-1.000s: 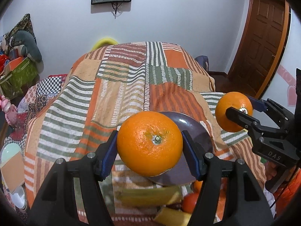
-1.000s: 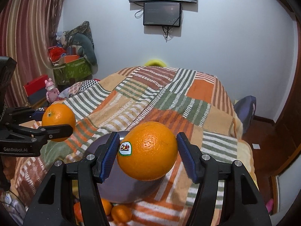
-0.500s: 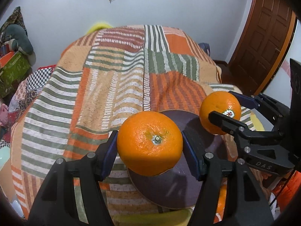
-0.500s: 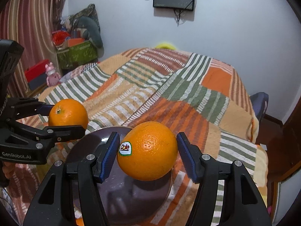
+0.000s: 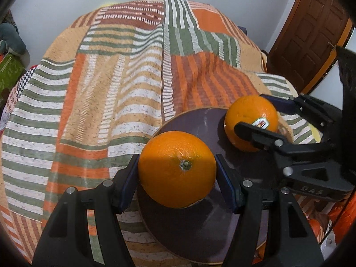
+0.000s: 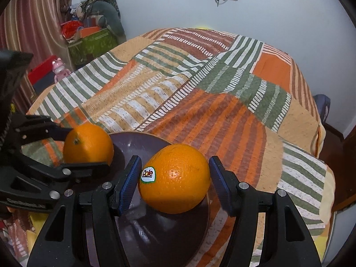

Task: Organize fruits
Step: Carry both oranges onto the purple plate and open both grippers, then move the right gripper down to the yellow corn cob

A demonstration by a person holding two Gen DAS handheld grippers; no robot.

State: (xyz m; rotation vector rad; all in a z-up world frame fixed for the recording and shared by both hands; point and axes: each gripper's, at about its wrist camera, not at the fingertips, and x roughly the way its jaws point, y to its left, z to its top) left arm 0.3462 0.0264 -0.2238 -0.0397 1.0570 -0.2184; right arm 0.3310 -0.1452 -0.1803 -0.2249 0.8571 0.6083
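My left gripper (image 5: 176, 170) is shut on a plain orange (image 5: 175, 166) with its stem end facing the camera, just above the near left part of a dark purple plate (image 5: 200, 120). My right gripper (image 6: 174, 174) is shut on a second orange (image 6: 178, 178) bearing a Dole sticker, above the plate (image 6: 142, 142). In the left wrist view the stickered orange (image 5: 250, 124) hangs over the plate's far right side in the right gripper (image 5: 262, 115). The right wrist view shows the plain orange (image 6: 87, 143) at the plate's left edge, in the left gripper (image 6: 86, 144).
The plate lies on a bed covered by a striped patchwork quilt (image 5: 124, 71). More orange fruit (image 5: 316, 231) shows at the lower right of the left wrist view. A wooden door (image 5: 309, 29) is to the right, boxes and clutter (image 6: 91, 37) stand at the left wall.
Both grippers came down and forward with their oranges, from above the bed to just over the plate. The two oranges now sit closer together. Neither grip changed.
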